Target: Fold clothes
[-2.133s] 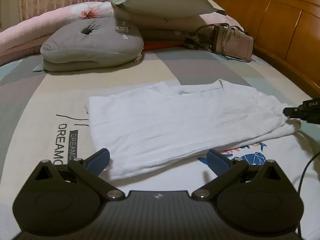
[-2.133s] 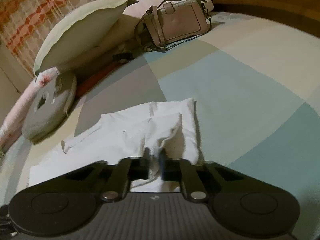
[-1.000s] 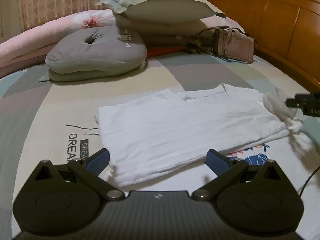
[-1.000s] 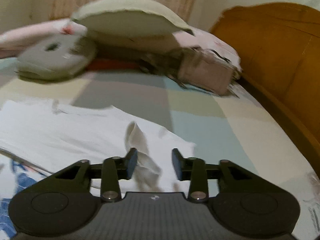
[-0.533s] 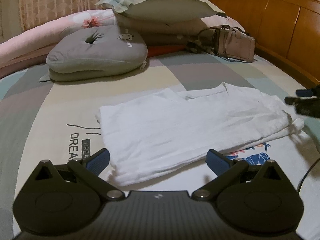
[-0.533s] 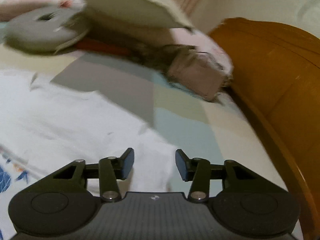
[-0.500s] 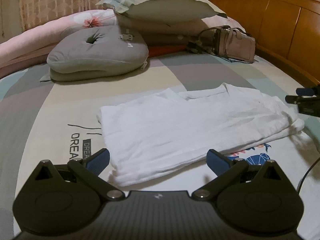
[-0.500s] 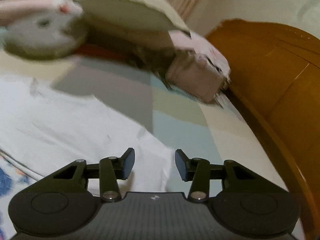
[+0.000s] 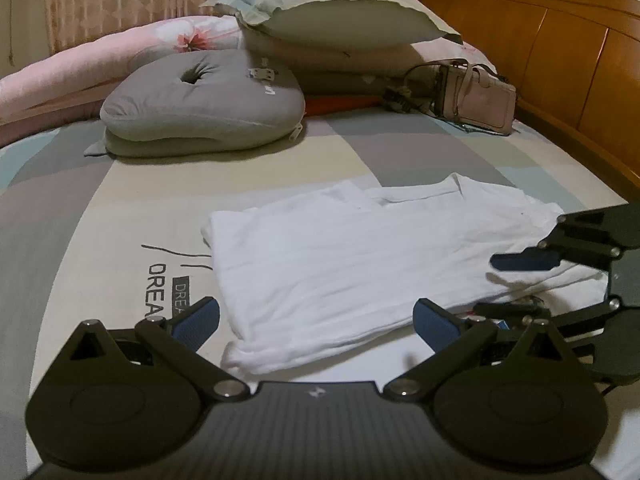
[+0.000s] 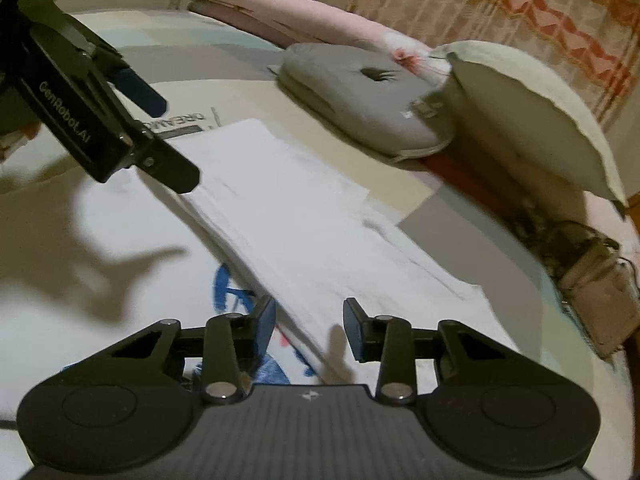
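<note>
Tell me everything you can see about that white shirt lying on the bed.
The white shirt looks like soft, thin cotton, folded into a long flat band of several layers, its neckline on the far side. It lies flat on the patchwork bedspread, partly covering a blue print. The open right gripper hovers at one end; whether it touches is unclear.

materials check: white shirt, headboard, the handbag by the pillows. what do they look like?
White shirt: thin, soft matte fabric, probably cotton jersey; it lies limp with fine creases and stacked fold edges.
Headboard: wood, or a wood veneer, with glossy orange-brown varnish; panel seams and a sheen show.
Handbag: smooth pinkish-beige leather or faux leather, cannot tell which; it holds a stiff boxy shape, with straps.
</note>
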Demonstrator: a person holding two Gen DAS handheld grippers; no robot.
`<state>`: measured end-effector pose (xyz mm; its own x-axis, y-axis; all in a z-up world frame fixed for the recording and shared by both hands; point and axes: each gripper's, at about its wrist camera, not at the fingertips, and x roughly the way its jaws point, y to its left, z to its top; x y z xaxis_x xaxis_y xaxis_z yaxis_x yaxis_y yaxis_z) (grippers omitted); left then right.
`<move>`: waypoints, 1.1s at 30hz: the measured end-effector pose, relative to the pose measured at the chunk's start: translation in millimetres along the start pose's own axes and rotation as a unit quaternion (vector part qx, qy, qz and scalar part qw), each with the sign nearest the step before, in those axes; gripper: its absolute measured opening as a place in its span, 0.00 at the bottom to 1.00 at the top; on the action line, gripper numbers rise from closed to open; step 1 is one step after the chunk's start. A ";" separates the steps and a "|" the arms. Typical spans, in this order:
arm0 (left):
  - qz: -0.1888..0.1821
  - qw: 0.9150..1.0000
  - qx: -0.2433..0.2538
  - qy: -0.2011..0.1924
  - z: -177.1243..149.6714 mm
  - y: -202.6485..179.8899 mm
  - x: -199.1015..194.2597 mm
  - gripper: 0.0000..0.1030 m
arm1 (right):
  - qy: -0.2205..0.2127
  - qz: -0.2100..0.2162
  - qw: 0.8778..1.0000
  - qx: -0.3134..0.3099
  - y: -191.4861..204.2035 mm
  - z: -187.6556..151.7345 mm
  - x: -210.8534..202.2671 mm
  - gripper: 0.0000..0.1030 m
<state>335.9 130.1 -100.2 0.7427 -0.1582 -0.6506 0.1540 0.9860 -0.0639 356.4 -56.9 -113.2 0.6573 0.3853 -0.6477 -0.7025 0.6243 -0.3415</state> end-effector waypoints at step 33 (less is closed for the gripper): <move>0.038 0.999 -0.012 0.012 -5.6 3.6 13.1 0.99 | 0.091 -0.089 0.952 0.280 -96.2 -63.2 -30.1 0.33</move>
<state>342.5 131.9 -113.1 0.7354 -0.0822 -0.6727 0.0824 0.9961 -0.0316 387.0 -171.5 -103.9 0.6581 0.1481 -0.7382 -0.2967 0.9521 -0.0735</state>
